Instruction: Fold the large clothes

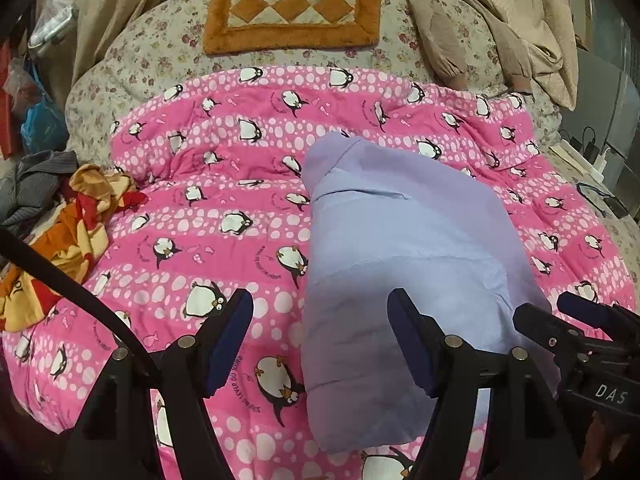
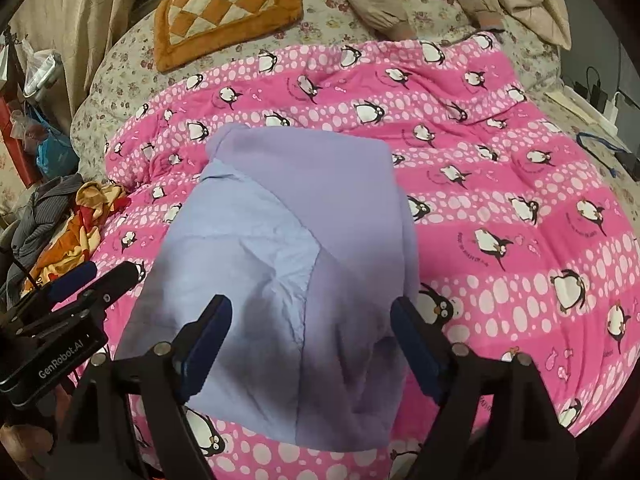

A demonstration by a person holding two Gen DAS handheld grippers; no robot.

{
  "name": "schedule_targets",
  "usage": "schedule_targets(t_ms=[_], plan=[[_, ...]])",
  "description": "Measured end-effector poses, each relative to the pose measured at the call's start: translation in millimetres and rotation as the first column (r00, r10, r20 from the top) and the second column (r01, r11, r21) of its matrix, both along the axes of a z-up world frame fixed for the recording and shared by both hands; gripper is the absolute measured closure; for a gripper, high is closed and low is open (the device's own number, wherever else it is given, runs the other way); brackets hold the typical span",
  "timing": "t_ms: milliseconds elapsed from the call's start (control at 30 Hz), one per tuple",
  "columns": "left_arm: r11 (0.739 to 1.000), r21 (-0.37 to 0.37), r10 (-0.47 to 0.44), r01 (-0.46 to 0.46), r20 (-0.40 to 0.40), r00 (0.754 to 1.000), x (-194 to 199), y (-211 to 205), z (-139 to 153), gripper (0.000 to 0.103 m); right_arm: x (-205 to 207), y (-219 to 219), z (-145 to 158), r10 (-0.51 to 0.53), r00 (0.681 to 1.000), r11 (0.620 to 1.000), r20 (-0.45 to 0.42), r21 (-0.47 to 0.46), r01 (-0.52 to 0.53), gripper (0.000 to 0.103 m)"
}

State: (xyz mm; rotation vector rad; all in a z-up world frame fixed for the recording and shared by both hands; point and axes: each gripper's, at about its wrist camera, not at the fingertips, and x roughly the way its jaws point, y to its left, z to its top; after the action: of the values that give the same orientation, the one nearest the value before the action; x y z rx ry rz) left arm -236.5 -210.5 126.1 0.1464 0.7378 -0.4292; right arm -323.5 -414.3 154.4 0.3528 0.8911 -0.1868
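Folded lilac garment (image 2: 296,264) on pink penguin quilt (image 2: 500,200). Right gripper (image 2: 312,320) jaws wide, over garment, nothing held. Left gripper (image 1: 320,316) partly open, empty, garment's edge betw. fingers.

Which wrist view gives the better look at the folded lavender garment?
The right wrist view: the lavender garment sits centred, both folded layers and most of its outline visible between the open right gripper fingers. The left wrist view shows it off to the right, partly hidden behind the left gripper.

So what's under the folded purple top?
The purple top lies on the pink penguin blanket, which shows all around it. Under that, a flowery bedspread peeks out at the far edge. Whatever is tucked inside the folds is hidden.
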Motion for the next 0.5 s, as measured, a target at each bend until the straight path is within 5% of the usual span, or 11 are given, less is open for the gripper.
schedule_targets(t_ms=[500], plan=[[1.0, -0.004, 0.009, -0.009, -0.014, 1.0, 1.1, 2.7, -6.8, 0.061, 2.9, 6.8, -2.8, 0.015, 1.0, 1.0, -0.005, -0.006, -0.015, 0.017]])
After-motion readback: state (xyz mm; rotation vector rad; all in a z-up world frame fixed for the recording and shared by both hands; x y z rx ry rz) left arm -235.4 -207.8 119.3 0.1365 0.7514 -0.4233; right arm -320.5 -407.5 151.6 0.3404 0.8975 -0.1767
